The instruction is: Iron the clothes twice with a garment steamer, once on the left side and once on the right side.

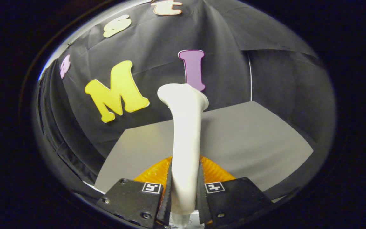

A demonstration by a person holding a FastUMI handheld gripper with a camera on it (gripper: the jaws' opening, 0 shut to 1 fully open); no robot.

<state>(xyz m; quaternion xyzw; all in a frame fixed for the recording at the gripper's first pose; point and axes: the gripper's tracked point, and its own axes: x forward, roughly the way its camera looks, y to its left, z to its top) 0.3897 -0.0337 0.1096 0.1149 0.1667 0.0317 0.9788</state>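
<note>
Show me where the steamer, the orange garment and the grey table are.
steamer (185, 140), gripper view, middle of its white handle, clamped between the fingers
orange garment (156, 173), gripper view, ribbed patch beside the steamer
grey table (253, 143), gripper view, bare top

Gripper (184, 190) clamped on white garment steamer (185, 133), both fingers pressing its handle. Steamer standing upright between them, head flaring beyond. Orange ribbed thing (214, 171) just behind fingers, on grey table (259, 140) near its front edge.

claw (184, 190) camera faces booth wall.
</note>
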